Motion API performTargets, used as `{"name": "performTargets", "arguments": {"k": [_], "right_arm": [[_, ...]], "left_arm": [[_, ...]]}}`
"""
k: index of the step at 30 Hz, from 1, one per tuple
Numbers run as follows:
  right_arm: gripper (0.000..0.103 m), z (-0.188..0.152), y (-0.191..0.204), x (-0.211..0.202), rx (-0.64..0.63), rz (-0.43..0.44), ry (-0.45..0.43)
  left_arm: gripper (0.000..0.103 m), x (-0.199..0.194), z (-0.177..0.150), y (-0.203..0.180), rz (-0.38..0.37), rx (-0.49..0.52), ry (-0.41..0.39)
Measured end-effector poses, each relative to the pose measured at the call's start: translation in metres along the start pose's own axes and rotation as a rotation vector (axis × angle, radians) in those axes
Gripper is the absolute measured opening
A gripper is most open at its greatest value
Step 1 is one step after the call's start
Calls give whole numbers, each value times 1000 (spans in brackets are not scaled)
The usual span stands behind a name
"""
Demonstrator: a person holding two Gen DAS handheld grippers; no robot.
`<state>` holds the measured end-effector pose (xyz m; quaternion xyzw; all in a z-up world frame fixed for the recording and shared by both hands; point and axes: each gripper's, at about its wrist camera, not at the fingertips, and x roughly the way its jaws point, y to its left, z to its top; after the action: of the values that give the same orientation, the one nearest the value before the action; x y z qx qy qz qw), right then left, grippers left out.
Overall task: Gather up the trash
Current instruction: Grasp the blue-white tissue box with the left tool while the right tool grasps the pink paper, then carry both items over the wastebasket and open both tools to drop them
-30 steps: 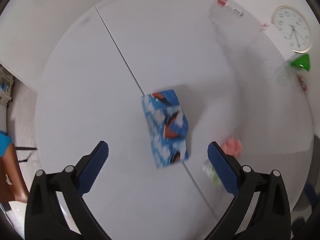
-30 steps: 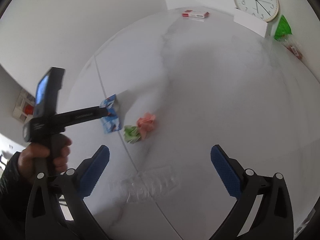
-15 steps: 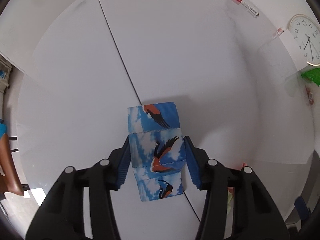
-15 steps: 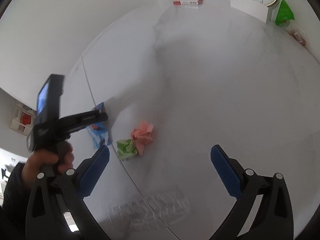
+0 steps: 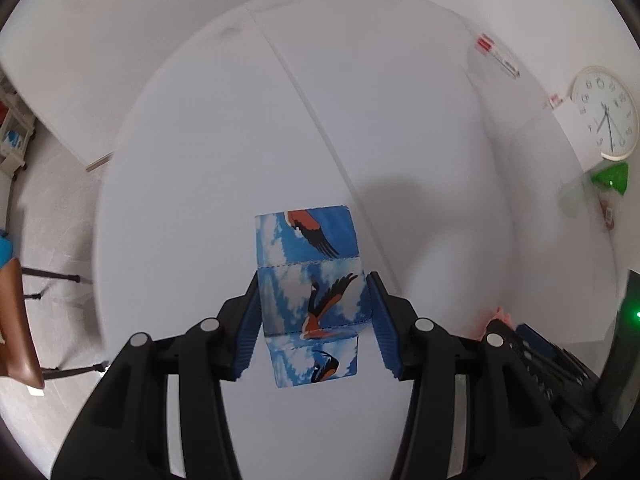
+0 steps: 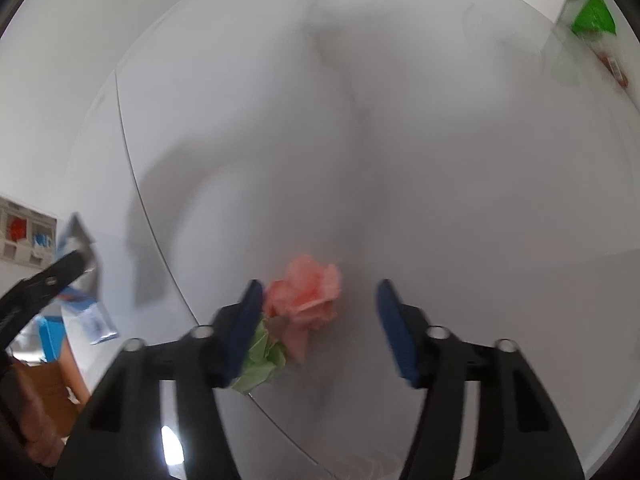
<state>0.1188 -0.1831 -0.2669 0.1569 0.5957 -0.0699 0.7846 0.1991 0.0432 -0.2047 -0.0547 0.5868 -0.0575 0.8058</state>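
Note:
My left gripper is shut on a blue carton printed with birds and clouds, its pads pressing on both long sides. In the right wrist view the same carton hangs above the white table, casting a shadow. My right gripper points down over a crumpled pink paper that lies between its closing jaws. The left pad touches the paper and the right pad stands apart from it. A crumpled green paper lies just under the left finger.
At the table's far right are a wall clock, a green bag and a small red and white box. A seam runs across the tabletop. A brown chair stands off the left edge.
The left gripper closed on the carton and raised it off the table. The right gripper came down over the pink paper and its jaws narrowed from wide open.

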Motion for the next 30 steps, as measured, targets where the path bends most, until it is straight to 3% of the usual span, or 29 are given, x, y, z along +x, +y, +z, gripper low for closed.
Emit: {"name": "performTargets", "arguments": {"k": [3,9,13,18,21,26,30], "right_arm": [[31,-1,5,-4,-34,-20,-19],[30,-1,1,-22,-49,-8,-84],[30,-9,9,-56,-130,-22,-163],[31,-37,45,-107,-262,83,-228],[31,-75,80,-132,-406,145,-246],[31,-131,133,-155,-586,299,-203],[31,-157,171,-160,-727,384,-164]], "left_arm": [[49,-10,-8,17,-3,-35,-5],[49,-32,-19,42,5,-69,-36],[49,-58,-39,68,16,-88,-54],[49,-93,-76,106,44,-133,-83],[49,-113,-107,131,72,-170,-95],[49,-126,-160,168,127,-217,-83],[49,-117,-191,187,134,-229,-47]]}}
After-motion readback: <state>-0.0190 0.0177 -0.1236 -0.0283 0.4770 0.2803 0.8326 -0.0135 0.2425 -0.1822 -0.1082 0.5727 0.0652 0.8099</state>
